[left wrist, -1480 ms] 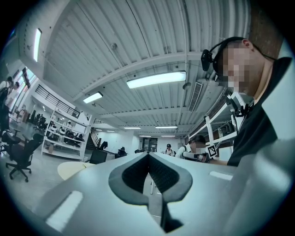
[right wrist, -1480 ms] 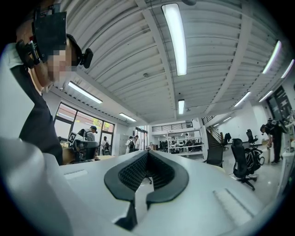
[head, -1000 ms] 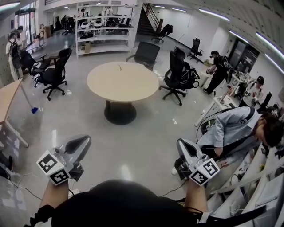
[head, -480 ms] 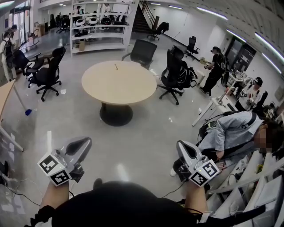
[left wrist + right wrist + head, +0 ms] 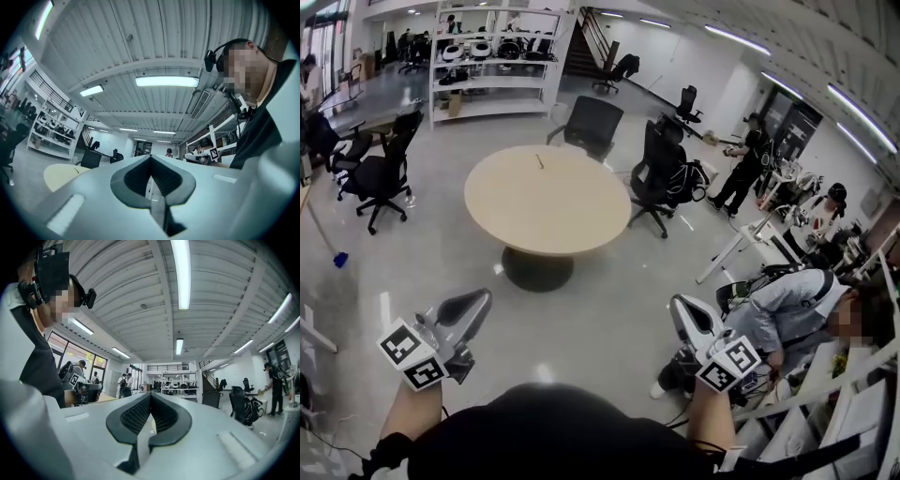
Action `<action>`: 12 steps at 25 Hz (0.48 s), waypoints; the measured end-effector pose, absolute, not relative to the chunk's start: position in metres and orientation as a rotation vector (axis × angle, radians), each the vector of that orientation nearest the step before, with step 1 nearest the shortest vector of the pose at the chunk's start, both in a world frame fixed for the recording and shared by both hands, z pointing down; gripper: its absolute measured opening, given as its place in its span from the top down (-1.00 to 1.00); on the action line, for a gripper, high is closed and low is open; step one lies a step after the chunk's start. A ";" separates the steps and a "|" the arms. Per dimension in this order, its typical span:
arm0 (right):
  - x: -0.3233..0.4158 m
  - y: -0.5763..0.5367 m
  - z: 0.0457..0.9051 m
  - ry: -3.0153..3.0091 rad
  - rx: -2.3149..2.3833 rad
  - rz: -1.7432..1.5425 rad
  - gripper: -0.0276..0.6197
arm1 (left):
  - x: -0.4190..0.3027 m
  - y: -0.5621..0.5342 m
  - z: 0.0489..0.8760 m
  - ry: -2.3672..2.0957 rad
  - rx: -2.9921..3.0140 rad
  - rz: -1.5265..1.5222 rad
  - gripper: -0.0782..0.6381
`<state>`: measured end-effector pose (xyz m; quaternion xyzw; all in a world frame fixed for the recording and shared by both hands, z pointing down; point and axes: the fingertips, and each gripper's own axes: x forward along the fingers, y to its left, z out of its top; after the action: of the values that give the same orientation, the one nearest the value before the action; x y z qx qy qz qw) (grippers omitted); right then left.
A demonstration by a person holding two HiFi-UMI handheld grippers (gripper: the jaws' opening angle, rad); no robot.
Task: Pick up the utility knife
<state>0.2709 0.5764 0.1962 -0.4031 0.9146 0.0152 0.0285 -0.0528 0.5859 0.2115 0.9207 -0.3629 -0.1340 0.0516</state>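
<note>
A round beige table (image 5: 553, 206) stands ahead on the grey floor, with a small thin dark object (image 5: 540, 161) lying near its far side; it is too small to identify. The table (image 5: 58, 174) also shows low at the left of the left gripper view. My left gripper (image 5: 476, 302) is held out low at the left, jaws shut with nothing between them. My right gripper (image 5: 682, 311) is held low at the right, also shut and empty. In each gripper view the left gripper (image 5: 150, 158) and the right gripper (image 5: 150, 397) show dark pads pressed together, pointing roughly level into the room.
Black office chairs (image 5: 660, 167) stand behind and to the right of the table, more chairs (image 5: 380, 173) at the left. A person (image 5: 787, 305) crouches by desks at the right. White shelving (image 5: 492, 66) lines the far wall. A standing person (image 5: 742, 159) is at the far right.
The whole view has advanced toward the table, which now sits a little lower left. Both grippers keep their places in the view, still shut. The crouching person has slid toward the lower right.
</note>
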 end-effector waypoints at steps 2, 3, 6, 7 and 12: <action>0.250 0.556 0.197 2.827 -1.242 0.055 0.87 | -0.078 0.566 0.214 -1.122 2.793 -0.412 0.78; 0.239 0.546 0.198 2.830 -1.243 0.059 0.87 | -0.090 0.556 0.216 -1.128 2.789 -0.413 0.78; 0.211 0.517 0.202 2.829 -1.242 0.066 0.87 | -0.120 0.531 0.222 -1.139 2.790 -0.409 0.78; 0.203 0.509 0.204 2.831 -1.236 0.066 0.87 | -0.127 0.524 0.224 -1.143 2.789 -0.407 0.78; 0.183 0.469 0.214 2.865 -1.196 0.037 0.87 | -0.145 0.495 0.235 -1.177 2.754 -0.392 0.78</action>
<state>0.1826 0.4687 0.2144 -0.3850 0.9226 0.0119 0.0183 -0.1451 0.4945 0.2349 0.9101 -0.3888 -0.1295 0.0606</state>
